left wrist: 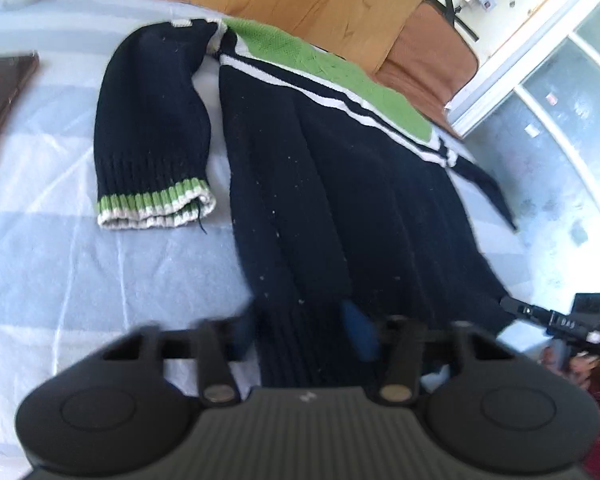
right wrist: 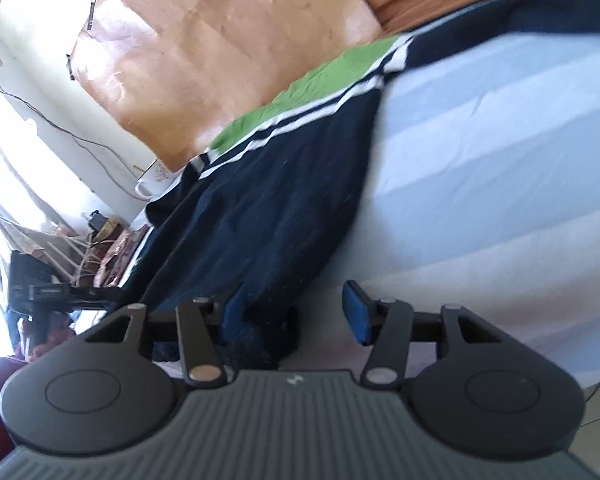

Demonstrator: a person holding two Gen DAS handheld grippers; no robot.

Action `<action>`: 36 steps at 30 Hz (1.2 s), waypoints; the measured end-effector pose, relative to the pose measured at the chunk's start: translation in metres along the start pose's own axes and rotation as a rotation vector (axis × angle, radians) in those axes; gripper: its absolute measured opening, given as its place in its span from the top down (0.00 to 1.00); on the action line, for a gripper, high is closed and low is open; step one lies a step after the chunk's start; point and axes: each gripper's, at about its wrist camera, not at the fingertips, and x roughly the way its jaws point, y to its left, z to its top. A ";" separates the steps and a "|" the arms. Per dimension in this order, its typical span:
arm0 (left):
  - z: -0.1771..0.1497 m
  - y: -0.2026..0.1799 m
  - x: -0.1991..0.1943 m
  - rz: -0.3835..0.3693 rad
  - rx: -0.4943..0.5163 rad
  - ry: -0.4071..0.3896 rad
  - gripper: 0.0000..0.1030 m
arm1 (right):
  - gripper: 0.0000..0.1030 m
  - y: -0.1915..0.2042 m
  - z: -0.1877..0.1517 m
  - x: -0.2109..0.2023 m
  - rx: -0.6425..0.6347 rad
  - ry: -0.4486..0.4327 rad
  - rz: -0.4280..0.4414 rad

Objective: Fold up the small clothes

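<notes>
Left gripper (left wrist: 302, 334): nearest the lens; its jaws are drawn in around the sweater's hem, knit filling the space between the pads. Blur hides how firmly they bite.
Right gripper (right wrist: 296, 314): jaws apart; a dark bunch of hem lies against one pad, bare sheet shows before the other. Nothing is clamped.
Sweater (left wrist: 340, 200): navy knit with a green yoke and white stripes, spread flat on the pale striped bed sheet (left wrist: 60, 280), hem toward you.
Sleeve (left wrist: 152, 120): lies out beside the body, its green-and-white cuff (left wrist: 156, 208) clear of the hem.
Step in hand (judged): taking both hem corners, ready to fold upward.
Do it well: seat the right pads fully over the corner before you close. Catch both layers. Lift both corners level and together, so the fold line runs straight across.
Watch: that loose sleeve will probably want tucking in.
Writing: white characters on the other gripper's body and red print on the mug (right wrist: 156, 180) are too blurred to read.
</notes>
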 end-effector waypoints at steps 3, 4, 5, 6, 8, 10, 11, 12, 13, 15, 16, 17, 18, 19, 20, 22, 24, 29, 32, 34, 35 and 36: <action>0.002 -0.015 -0.010 0.021 0.022 0.001 0.92 | 0.90 0.028 0.021 -0.013 -0.103 -0.033 -0.068; 0.001 -0.020 -0.018 0.029 0.043 -0.009 0.92 | 0.90 0.034 0.030 -0.026 -0.127 -0.066 -0.074; 0.000 -0.025 -0.023 0.037 0.066 -0.013 0.92 | 0.90 0.042 0.039 -0.038 -0.152 -0.091 -0.079; -0.001 -0.029 -0.028 0.051 0.087 -0.011 0.92 | 0.90 0.050 0.046 -0.045 -0.184 -0.094 -0.106; -0.005 -0.033 -0.026 0.081 0.115 0.018 0.92 | 0.89 0.061 0.051 -0.045 -0.276 -0.016 -0.183; -0.009 -0.033 -0.017 0.130 0.150 0.073 0.87 | 0.82 0.055 0.046 -0.027 -0.301 0.139 -0.220; -0.010 -0.030 -0.014 0.146 0.158 0.093 0.86 | 0.78 0.050 0.045 -0.018 -0.320 0.197 -0.267; -0.009 -0.026 -0.014 0.163 0.159 0.098 0.83 | 0.76 0.047 0.045 -0.012 -0.348 0.225 -0.320; -0.006 -0.022 -0.018 0.178 0.158 0.083 0.81 | 0.73 0.045 0.050 -0.010 -0.362 0.222 -0.348; 0.008 -0.016 -0.033 0.209 0.158 0.022 0.74 | 0.73 0.042 0.070 -0.012 -0.343 0.166 -0.350; 0.018 -0.014 -0.042 0.232 0.163 -0.021 0.70 | 0.71 0.042 0.083 -0.013 -0.342 0.125 -0.343; 0.031 -0.013 -0.049 0.258 0.176 -0.064 0.61 | 0.64 0.042 0.097 -0.013 -0.352 0.077 -0.339; 0.044 -0.015 -0.053 0.285 0.196 -0.102 0.53 | 0.59 0.042 0.112 -0.011 -0.368 0.032 -0.338; 0.060 -0.017 -0.054 0.317 0.226 -0.137 0.51 | 0.50 0.042 0.129 -0.007 -0.385 -0.014 -0.337; 0.076 -0.022 -0.051 0.346 0.255 -0.165 0.47 | 0.46 0.042 0.147 0.001 -0.396 -0.051 -0.336; 0.114 -0.026 -0.038 0.381 0.301 -0.209 0.40 | 0.45 0.032 0.184 0.020 -0.386 -0.100 -0.328; 0.154 -0.029 -0.016 0.405 0.350 -0.241 0.19 | 0.43 0.017 0.224 0.046 -0.339 -0.133 -0.311; 0.246 -0.011 0.065 0.478 0.341 -0.234 0.12 | 0.33 -0.022 0.295 0.134 -0.267 -0.097 -0.278; 0.285 0.017 0.114 0.466 0.268 -0.180 0.12 | 0.30 -0.038 0.313 0.191 -0.284 -0.019 -0.301; 0.297 0.034 0.138 0.460 0.235 -0.151 0.12 | 0.28 -0.048 0.317 0.221 -0.305 0.040 -0.321; 0.301 0.040 0.147 0.451 0.225 -0.136 0.12 | 0.28 -0.053 0.317 0.233 -0.316 0.069 -0.333; 0.303 0.045 0.156 0.441 0.221 -0.124 0.12 | 0.28 -0.056 0.316 0.244 -0.325 0.092 -0.345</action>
